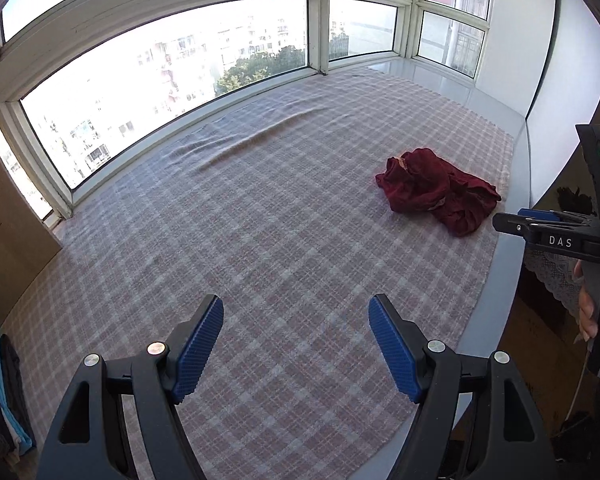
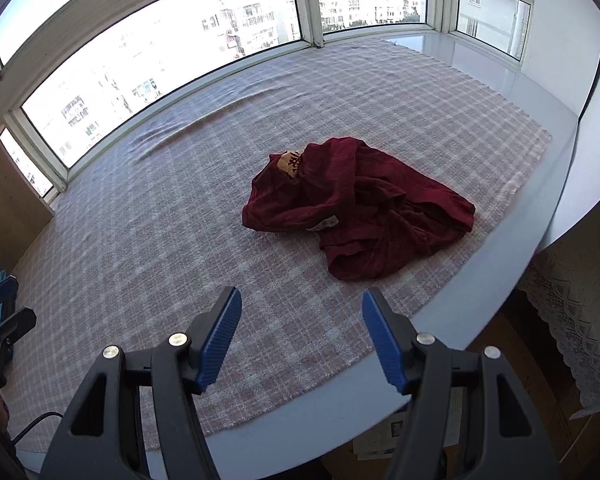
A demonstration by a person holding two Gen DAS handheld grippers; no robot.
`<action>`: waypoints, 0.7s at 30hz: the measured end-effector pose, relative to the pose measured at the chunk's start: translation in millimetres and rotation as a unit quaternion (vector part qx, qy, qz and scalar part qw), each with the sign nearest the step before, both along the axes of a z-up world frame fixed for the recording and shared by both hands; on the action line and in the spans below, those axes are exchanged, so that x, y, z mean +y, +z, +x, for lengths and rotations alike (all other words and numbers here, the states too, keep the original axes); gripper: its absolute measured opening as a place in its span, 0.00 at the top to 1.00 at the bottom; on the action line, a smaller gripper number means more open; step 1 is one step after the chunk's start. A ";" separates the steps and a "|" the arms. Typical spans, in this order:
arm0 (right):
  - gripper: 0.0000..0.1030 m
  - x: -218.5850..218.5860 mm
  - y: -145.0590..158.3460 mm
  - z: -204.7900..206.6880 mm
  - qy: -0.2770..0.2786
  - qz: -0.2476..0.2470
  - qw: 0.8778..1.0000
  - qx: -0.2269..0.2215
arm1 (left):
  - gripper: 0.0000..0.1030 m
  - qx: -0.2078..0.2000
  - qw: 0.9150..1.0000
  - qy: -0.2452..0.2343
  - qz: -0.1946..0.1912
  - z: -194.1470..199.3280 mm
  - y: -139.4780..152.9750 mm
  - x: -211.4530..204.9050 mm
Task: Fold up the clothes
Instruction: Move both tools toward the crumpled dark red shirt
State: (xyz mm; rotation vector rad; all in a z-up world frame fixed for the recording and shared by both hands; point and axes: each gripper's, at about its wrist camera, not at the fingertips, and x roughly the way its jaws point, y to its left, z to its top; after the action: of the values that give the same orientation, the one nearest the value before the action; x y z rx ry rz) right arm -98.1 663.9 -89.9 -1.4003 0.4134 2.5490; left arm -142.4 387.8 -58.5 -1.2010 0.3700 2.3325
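Burgundy garment (image 2: 356, 208): crumpled in a loose heap on the checked cloth (image 2: 140, 240), toward my right side and not far from the near rim of the sill.
Risk, blind pinch: the layers are bunched over one another, so I judge a grab at the top could take two thicknesses at once and lift a knot instead of an edge.
Risk, dragging: the checked cloth already shows a long ripple (image 1: 260, 132) near the window; pulling the garment sideways could, I think, ruck it further and spoil the flat working area.
Risk, edge: the heap lies close to the pale ledge (image 2: 500, 236), so a careless tug toward me might slide part of it off.
Right claw (image 2: 302, 336): jaws spread wide, holding nothing, hanging short of the garment and not touching it.
Left claw (image 1: 296, 340): also gaping wide and empty, over bare checked cloth, well apart from the garment (image 1: 436, 192).
Look of the fabric: soft, matte, deep folds, a hem opening facing me.
Marks: a tan patch (image 2: 290, 164) with dark printing near the top of the heap, and a small white label (image 2: 324, 224) on the front fold.
Sleeves and collar: I cannot tell them apart in this tangle.
Progress: folding not yet begun; it wants spreading flat first.
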 end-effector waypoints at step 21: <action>0.40 126.4 -37.9 -64.3 -0.045 -0.008 0.999 -0.022 | 0.29 -0.113 0.987 -0.103 -0.045 -133.8 -98.3 209.7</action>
State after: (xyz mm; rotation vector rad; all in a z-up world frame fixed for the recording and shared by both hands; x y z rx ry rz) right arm -162.3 790.3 -127.8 -1.4065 0.4798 2.4439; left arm -276.2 597.5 -156.8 -1.3835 0.4968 2.0000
